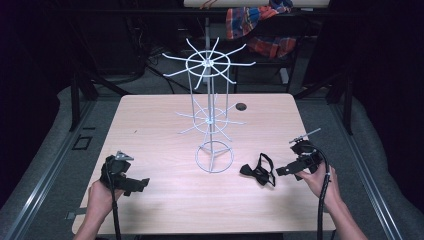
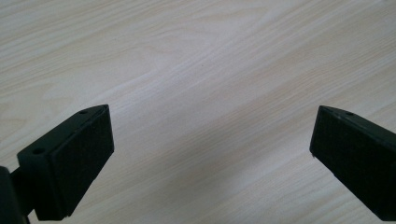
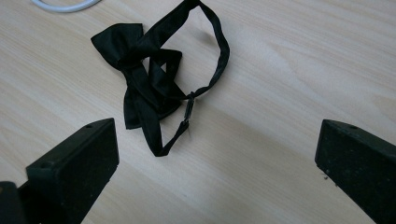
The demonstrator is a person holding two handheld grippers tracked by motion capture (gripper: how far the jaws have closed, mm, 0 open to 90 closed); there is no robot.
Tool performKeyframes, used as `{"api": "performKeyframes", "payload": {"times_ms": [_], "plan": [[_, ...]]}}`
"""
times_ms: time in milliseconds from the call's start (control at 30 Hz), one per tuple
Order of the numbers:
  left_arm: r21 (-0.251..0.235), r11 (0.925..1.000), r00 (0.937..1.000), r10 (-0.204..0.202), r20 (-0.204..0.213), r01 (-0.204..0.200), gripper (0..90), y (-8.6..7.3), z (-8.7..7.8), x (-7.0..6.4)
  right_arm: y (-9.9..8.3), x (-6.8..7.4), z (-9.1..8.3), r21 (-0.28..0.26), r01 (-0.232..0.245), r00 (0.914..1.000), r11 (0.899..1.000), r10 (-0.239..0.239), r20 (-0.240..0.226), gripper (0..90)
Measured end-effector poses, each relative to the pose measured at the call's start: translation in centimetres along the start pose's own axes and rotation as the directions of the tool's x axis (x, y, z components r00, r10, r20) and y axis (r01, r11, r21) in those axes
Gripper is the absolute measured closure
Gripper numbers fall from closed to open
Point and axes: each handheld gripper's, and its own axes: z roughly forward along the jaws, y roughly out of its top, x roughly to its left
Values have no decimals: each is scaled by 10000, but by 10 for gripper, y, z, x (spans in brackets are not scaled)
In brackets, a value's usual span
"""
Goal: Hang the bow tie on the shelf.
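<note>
A black bow tie (image 1: 258,171) lies flat on the pale wood bench (image 1: 160,125), just right of the round base of a white wire display stand (image 1: 210,112) (two tiers of radiating hooks). The right tongs (image 1: 281,170), held in the person's right hand (image 1: 316,177), point at the tie with jaws wide and empty. The left tongs (image 1: 142,183), also wide, hang over bare wood near the bench's front left.

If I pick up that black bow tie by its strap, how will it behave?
The bow tie looks like soft fabric, so it will probably hang limp. Its thin strap lies in a loose loop and may slip or snag. It seems light.
</note>
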Motion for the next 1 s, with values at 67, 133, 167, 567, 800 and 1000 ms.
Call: {"api": "performKeyframes", "payload": {"times_ms": [67, 133, 167, 567, 800, 1000], "plan": [[-21, 10000, 10000, 70, -32, -70, 0, 0, 0, -1, 7, 0, 4, -7, -33, 10000, 10000, 33, 2, 0], [-10, 10000, 10000, 86, -25, -86, 0, 0, 0, -1, 9, -1, 5, 48, 10, 10000, 10000, -10, 7, 0], [-2, 10000, 10000, 57, -21, -57, 0, 0, 1, -1, 15, -1, 7, 116, 86, 9999, 9999, -87, 72, 0], [62, 10000, 10000, 3, -46, -3, 0, 0, 2, -1, 31, 1, 22, 100, -10, 9999, 9999, 11, -112, 262], [104, 9999, 10000, 70, -44, -70, 0, 0, 2, -3, 41, 0, 31, 709, 32, 9998, 9975, -44, 171, 444], [132, 9999, 10000, 52, -22, -52, 0, 0, 3, -1, 44, 6, 45, 669, -28, 9997, 9978, 12, 234, 632]]}}
